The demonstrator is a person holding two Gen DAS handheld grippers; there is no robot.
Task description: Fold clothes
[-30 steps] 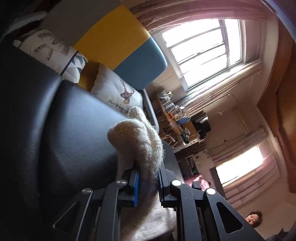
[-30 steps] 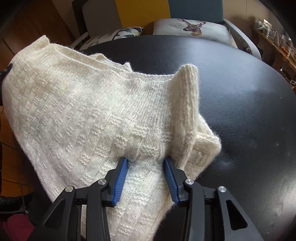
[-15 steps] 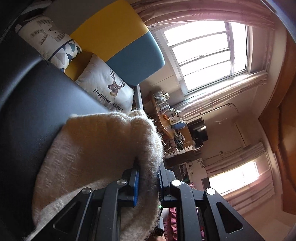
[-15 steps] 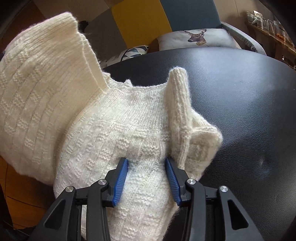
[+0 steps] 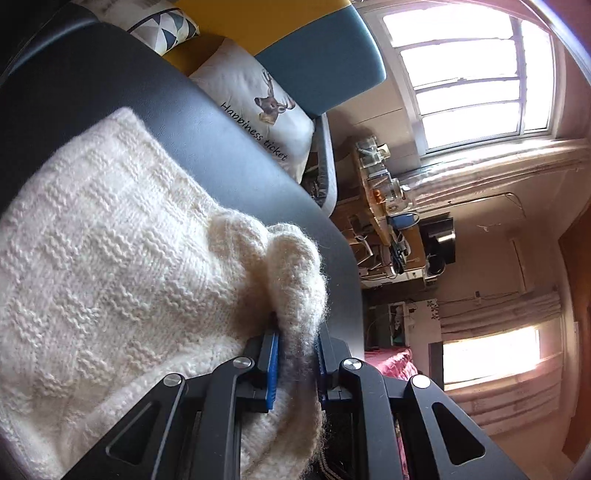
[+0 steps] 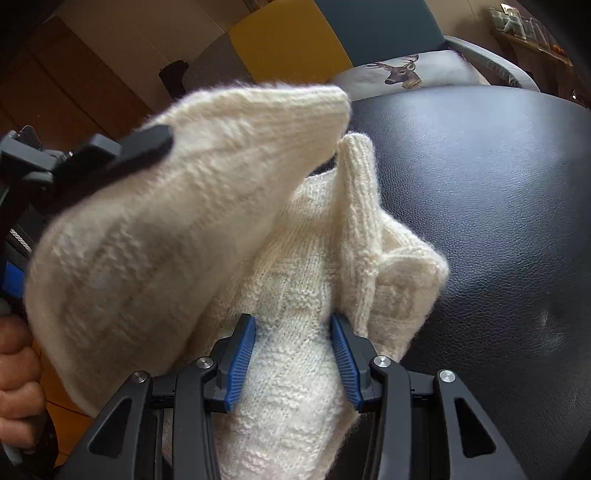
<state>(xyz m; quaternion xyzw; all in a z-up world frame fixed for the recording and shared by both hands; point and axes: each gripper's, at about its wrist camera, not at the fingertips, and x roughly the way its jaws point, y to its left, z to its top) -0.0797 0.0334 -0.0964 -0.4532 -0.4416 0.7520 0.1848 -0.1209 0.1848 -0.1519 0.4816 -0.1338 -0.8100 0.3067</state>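
Observation:
A cream knitted sweater [image 5: 110, 266] lies on a black leather surface [image 5: 207, 147]. My left gripper [image 5: 295, 354] is shut on a bunched edge of the sweater and holds it raised. In the right wrist view the sweater [image 6: 288, 280] rests on the black surface [image 6: 498, 221]. My right gripper [image 6: 293, 354] is shut on a fold of it, jaws apart around thick knit. The left gripper [image 6: 92, 158] shows at the upper left, carrying a raised flap of sweater over toward the right.
A deer-print cushion [image 5: 258, 99] and a patterned cushion [image 5: 162, 26] lean on a yellow and blue sofa back [image 5: 321, 51] behind the surface. A cluttered wooden shelf [image 5: 384, 206] stands beyond. A hand [image 6: 18, 376] grips the left tool.
My left gripper has carried its part of the sweater over toward the right gripper, folding the flap across. The right gripper has held still on its fold.

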